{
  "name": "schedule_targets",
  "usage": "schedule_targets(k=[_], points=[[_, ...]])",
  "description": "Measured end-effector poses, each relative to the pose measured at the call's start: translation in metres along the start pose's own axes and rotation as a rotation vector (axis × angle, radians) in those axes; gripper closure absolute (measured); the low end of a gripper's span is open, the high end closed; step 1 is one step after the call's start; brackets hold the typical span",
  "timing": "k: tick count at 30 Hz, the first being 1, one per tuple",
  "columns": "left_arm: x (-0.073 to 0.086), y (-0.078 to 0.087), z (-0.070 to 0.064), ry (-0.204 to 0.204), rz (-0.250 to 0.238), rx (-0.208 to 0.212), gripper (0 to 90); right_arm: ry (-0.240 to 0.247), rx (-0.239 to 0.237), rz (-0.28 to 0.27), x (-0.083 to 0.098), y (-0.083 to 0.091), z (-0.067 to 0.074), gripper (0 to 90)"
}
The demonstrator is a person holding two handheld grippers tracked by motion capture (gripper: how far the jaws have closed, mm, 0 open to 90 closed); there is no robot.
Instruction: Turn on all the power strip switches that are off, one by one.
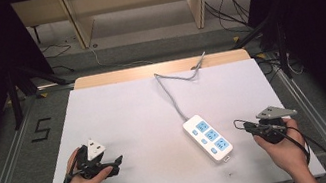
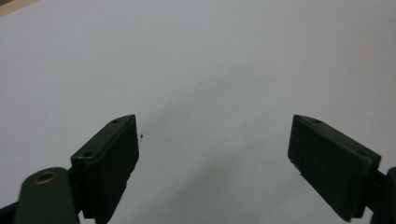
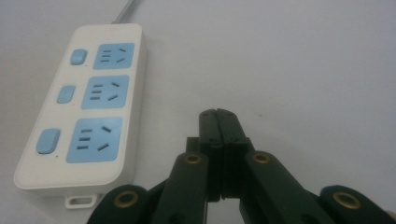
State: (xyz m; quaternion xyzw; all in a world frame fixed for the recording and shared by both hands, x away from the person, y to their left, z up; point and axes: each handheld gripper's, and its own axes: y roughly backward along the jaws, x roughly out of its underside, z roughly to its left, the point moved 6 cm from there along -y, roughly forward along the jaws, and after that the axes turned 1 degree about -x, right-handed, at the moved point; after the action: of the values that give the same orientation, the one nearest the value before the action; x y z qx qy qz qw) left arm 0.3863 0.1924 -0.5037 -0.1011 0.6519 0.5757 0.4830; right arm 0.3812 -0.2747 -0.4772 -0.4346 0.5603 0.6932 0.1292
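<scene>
A white power strip with three blue sockets and three blue switches lies flat on the white table sheet, right of centre. Its grey cable runs off toward the far edge. My left gripper rests near the front left in a person's hand, far from the strip. In the left gripper view its jaws stand wide apart over bare sheet, holding nothing. My right gripper sits just right of the strip, pointing at it. The right gripper view has the jaws pressed together, empty, with the power strip to their left.
The sheet covers a wooden table whose far edge shows bare wood. Dark stands and cables crowd the floor on both sides, with a wooden bench frame beyond. A metal rail runs along the right side.
</scene>
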Motion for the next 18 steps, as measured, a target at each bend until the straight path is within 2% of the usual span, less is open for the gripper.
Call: schedule_targets(k=[9, 18], points=[[0.000, -0.001, 0.000, 0.000, 0.006, 0.001, 16.3, 0.027, -0.038, 0.043, -0.010, -0.004, 0.014, 90.0], [0.000, -0.002, 0.000, -0.003, 0.009, 0.001, 16.3, 0.054, -0.061, 0.060, -0.019, -0.011, 0.025, 90.0]])
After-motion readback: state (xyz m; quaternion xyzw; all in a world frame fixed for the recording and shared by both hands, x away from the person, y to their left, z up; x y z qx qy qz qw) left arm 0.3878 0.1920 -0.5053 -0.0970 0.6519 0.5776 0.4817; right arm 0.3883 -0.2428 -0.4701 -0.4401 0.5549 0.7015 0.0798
